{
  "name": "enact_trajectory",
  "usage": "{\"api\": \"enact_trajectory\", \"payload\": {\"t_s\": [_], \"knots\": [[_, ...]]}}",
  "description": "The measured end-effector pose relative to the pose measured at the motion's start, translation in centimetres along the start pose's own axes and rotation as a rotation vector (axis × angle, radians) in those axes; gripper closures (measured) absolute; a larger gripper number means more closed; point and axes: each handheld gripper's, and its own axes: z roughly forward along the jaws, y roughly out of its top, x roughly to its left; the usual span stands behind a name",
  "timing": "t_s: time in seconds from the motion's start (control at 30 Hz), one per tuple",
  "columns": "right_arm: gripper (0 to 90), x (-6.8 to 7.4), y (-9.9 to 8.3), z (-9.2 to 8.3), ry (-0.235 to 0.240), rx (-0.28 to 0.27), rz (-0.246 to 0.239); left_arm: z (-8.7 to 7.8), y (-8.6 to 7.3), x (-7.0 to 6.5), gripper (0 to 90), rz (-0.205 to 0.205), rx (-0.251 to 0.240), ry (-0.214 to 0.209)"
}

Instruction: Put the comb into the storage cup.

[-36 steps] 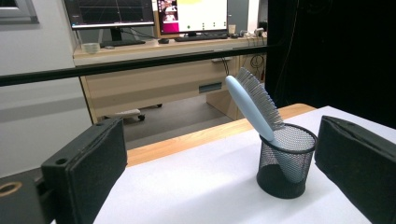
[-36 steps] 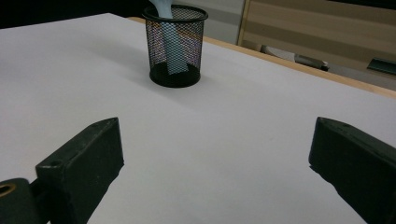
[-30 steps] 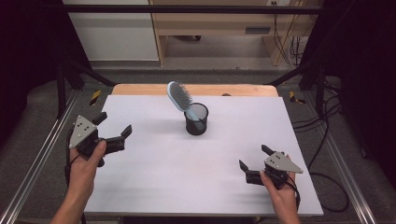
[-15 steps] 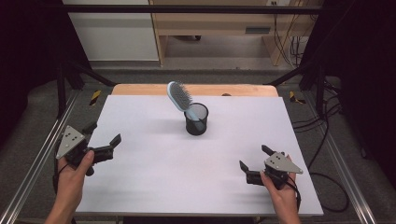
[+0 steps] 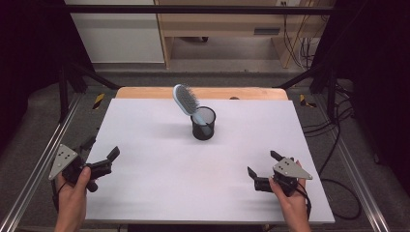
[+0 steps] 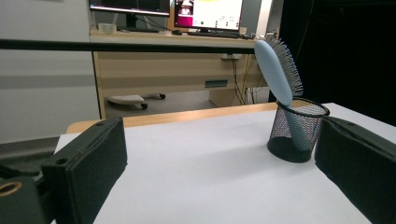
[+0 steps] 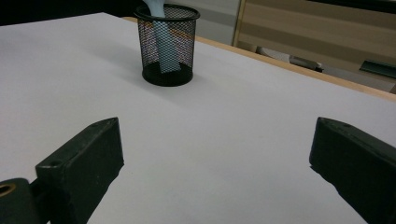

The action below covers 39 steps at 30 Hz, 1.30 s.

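**Brush in cup, both grippers drawn back to the near edge**

High view: The brush (image 5: 186,99) is seen standing handle-down in the mesh cup (image 5: 203,123), its head tilted to the left and away, past the rim. The cup stands upright on the white table (image 5: 145,135), toward the far middle. The left gripper (image 5: 99,159) is held at the near left corner, the right gripper (image 5: 263,170) at the near right; both are well apart from the cup, with jaws spread and nothing between them.

Left gripper view: The cup (image 6: 297,129) is seen beyond the two open jaws, toward the right one, with the brush (image 6: 276,72) leaning out of it. Nothing is gripped.

Right gripper view: The cup (image 7: 167,43) is seen far ahead at upper left, the pale handle (image 7: 163,44) showing through the mesh. The jaws stand wide apart over bare table.

The placing step is judged complete, or a fresh grasp not yet begun. If the brush is to be taken, a long reach forward and a grip on the head above the rim would be called for, with the cup kept from tipping.
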Motion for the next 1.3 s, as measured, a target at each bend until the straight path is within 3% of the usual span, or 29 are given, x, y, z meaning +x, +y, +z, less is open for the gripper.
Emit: {"api": "enact_trajectory", "payload": {"t_s": [0.17,0.4,0.6,0.83,0.9,1.17,1.3], "knots": [[3.1,0.1,0.0,0.1,0.003,0.002,-0.004,0.0,-1.1,-0.3,2.5,-0.024,0.005,-0.001],[3.0,0.0,0.0,0.0,0.002,0.0,0.001,0.0,-1.8,-0.8,2.5,-0.016,0.022,-0.006],[3.1,0.0,0.0,0.0,0.005,0.001,0.0,-0.1,-2.3,-1.1,2.5,-0.033,0.026,-0.018],[3.1,0.0,0.0,0.0,0.007,-0.001,0.0,0.1,-2.6,-2.0,2.5,-0.009,0.038,-0.04],[3.1,0.0,0.0,0.0,0.006,-0.004,0.0,0.1,-2.7,-2.2,2.6,-0.026,0.037,-0.05],[3.1,-0.2,0.1,-0.2,0.015,-0.023,-0.008,0.4,-2.9,-3.0,2.6,0.013,0.056,-0.062],[3.1,-0.3,0.2,-0.6,0.009,-0.05,-0.025,0.4,-3.1,-3.5,2.6,0.006,0.066,-0.096]]}}
